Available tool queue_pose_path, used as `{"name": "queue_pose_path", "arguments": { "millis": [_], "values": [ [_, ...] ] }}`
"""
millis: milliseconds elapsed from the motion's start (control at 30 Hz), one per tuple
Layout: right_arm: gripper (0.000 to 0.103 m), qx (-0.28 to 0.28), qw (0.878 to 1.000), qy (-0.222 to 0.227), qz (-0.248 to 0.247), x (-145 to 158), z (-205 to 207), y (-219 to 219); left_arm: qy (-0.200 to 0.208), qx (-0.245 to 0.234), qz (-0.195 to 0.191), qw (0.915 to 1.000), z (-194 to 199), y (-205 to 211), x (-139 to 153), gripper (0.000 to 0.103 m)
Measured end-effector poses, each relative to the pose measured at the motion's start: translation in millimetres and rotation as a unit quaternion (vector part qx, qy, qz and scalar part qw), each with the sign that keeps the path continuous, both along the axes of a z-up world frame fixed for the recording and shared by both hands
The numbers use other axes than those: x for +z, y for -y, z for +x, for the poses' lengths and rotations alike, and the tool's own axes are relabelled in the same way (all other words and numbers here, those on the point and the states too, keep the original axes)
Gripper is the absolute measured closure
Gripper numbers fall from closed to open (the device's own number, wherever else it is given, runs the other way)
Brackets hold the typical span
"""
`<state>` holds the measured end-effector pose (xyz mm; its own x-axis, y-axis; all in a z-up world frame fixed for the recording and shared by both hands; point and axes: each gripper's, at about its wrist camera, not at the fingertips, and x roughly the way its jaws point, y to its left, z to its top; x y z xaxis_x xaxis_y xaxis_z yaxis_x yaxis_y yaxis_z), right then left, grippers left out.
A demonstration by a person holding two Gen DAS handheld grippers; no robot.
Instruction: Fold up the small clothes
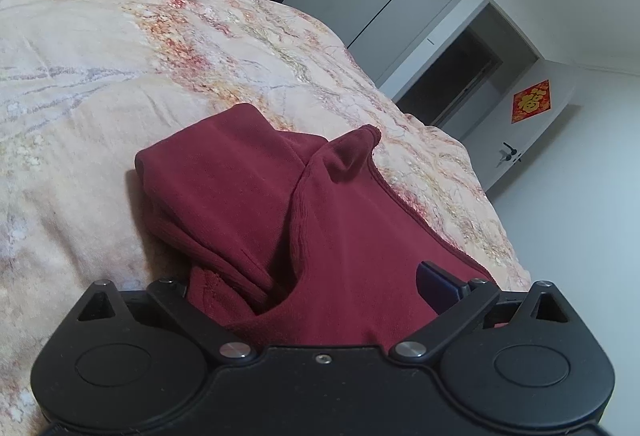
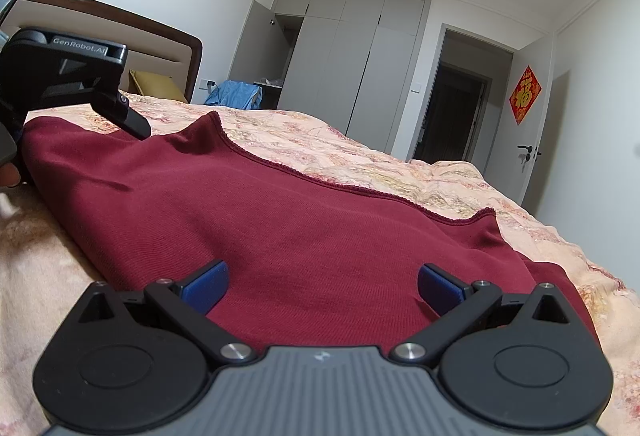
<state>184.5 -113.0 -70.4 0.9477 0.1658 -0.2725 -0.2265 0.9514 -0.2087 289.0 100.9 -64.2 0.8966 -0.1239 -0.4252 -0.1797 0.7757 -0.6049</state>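
The right hand-held gripper point(image 2: 322, 286) is sitting low over the near part of the dark red garment point(image 2: 260, 212), its blue pads point(image 2: 210, 282) spread wide apart — released, with cloth lying between them but nothing pinched. The left hand-held gripper point(image 1: 308, 288) is pressing into a bunched fold of the same garment point(image 1: 248, 196); only its right blue pad point(image 1: 434, 282) is showing, at about 3 o'clock, while red cloth is covering the other side, so whether it is clenching the fabric cannot be told. In the right wrist view that left hand-held gripper point(image 2: 120, 112) is appearing at about 10 o'clock, resting on the garment's far left corner. The garment is lying spread across the floral bedspread point(image 2: 360, 152), its scalloped hem running from 11 o'clock toward 3 o'clock. Farther off, a blue cloth point(image 2: 236, 94) is lying beyond the bed — behind it a grey wardrobe point(image 2: 360, 68) and a red door ornament point(image 2: 525, 94) are standing out at 1 to 2 o'clock.
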Motion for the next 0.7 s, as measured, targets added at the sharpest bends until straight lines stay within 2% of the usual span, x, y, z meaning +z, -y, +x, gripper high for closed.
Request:
{"name": "queue_pose_path", "arguments": {
  "millis": [200, 333, 400, 500, 533, 567, 700],
  "values": [
    [0.000, 0.000, 1.000, 0.000, 0.001, 0, -1, 1, -0.018, 0.008, 0.004, 0.9998, 2, 1, 6, 0.008],
    [0.000, 0.003, 1.000, -0.007, 0.009, 1, 1, 3, -0.035, 0.023, 0.011, 0.9991, 5, 2, 11, 0.016],
    [0.000, 0.005, 1.000, -0.013, 0.020, 3, 2, 7, -0.042, 0.032, 0.014, 0.9985, 7, 2, 12, 0.022],
    [0.000, -0.002, 0.999, -0.020, 0.041, 6, 1, 13, -0.052, 0.045, 0.024, 0.9973, 8, 3, 15, 0.036],
    [0.000, -0.014, 0.999, -0.018, 0.043, 8, -1, 15, -0.056, 0.049, 0.029, 0.9968, 9, 4, 16, 0.044],
    [0.000, -0.028, 0.999, -0.013, 0.038, 10, -4, 15, -0.060, 0.053, 0.036, 0.9961, 9, 5, 17, 0.052],
    [0.000, -0.067, 0.998, 0.012, 0.013, 15, -20, 19, -0.059, 0.056, 0.060, 0.9949, 9, 9, 24, 0.063]
  ]
}}
